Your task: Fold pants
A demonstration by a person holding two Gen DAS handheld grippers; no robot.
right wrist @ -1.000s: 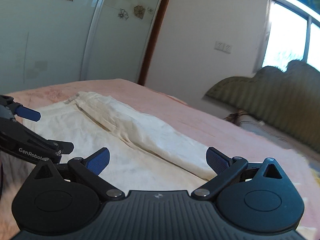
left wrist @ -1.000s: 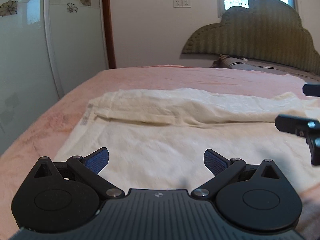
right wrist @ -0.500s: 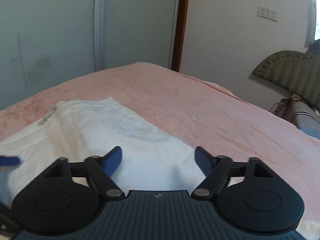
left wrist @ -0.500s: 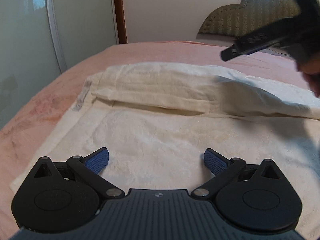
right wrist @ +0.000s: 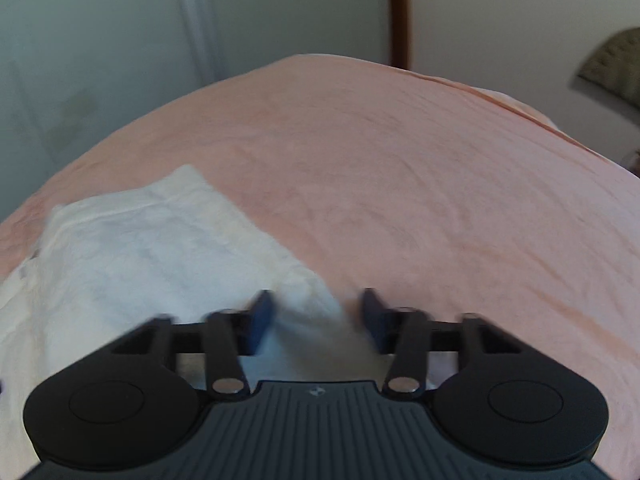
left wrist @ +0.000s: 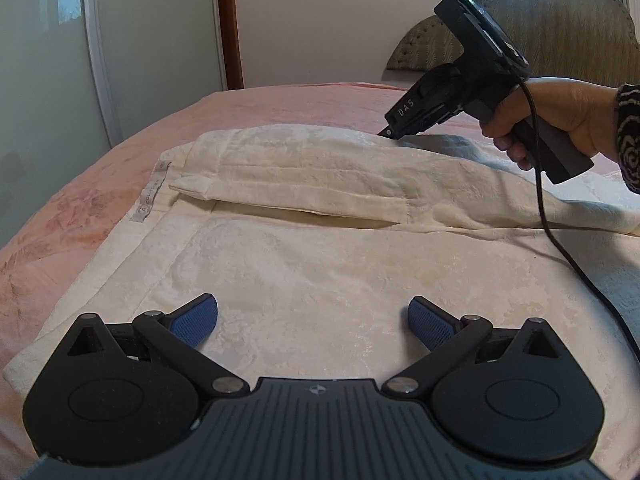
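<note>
Cream-white pants (left wrist: pixel 304 240) lie flat on a pink bed, with a folded-over band along the far side and a label at the left edge. My left gripper (left wrist: pixel 313 320) is open and empty, low over the near part of the pants. My right gripper (right wrist: pixel 316 314) has its jaws partly closed around the far edge of the pants (right wrist: pixel 132 248), with cloth between the blue pads; the view is blurred. In the left wrist view the right gripper (left wrist: pixel 390 133) touches the far fold, held by a hand.
The pink bedspread (right wrist: pixel 400 184) extends beyond the pants. A padded headboard (left wrist: pixel 560 28) stands at the far right. Wardrobe doors (left wrist: pixel 52 80) stand past the bed's left edge. The right gripper's black cable (left wrist: pixel 560 248) trails across the pants.
My right gripper has swung over to the far edge of the pants and lowered onto it, its jaws narrowing. My left gripper has moved lower and closer to the pants, still open.
</note>
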